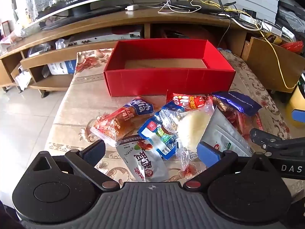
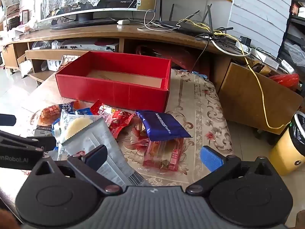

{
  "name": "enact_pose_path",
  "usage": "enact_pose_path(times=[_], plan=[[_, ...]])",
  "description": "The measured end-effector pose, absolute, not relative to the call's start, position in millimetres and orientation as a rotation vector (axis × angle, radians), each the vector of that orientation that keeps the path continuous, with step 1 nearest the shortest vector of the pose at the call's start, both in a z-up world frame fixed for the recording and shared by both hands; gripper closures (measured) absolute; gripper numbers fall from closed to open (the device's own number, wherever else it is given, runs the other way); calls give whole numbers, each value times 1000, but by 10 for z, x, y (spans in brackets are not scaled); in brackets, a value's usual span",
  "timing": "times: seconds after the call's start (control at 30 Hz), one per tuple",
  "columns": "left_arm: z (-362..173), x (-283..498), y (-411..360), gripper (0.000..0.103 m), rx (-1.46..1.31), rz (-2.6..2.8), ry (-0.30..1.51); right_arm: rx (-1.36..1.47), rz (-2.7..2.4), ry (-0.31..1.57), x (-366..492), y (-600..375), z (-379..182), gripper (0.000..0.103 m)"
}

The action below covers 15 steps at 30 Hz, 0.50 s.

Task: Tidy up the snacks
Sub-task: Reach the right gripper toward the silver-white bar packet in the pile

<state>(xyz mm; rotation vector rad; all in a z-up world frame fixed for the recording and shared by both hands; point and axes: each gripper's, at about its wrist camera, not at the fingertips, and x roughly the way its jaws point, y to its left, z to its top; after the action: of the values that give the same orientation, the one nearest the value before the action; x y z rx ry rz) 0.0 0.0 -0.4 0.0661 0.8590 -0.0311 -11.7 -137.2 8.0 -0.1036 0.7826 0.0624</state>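
Both the left gripper [image 1: 151, 150] and right gripper [image 2: 153, 155] hover wide apart, gripping nothing, above snack packets heaped just before the red box [image 1: 169, 76], whose cardboard floor shows bare.

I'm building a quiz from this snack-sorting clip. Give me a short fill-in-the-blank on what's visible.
1. The red box holds ____ snacks so far.
2. The dark blue wafer packet lies partly on top of a ____ packet.
3. Both the left gripper and the right gripper are ____.

Missing words: no; red; open
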Motion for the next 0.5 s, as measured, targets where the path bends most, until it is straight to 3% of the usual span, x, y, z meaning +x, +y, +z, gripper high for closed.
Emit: enact_pose_path(times=[0.5], plan=[[-73, -9, 53, 0, 79, -22, 932, -138, 103, 831, -109, -1297, 22, 1]])
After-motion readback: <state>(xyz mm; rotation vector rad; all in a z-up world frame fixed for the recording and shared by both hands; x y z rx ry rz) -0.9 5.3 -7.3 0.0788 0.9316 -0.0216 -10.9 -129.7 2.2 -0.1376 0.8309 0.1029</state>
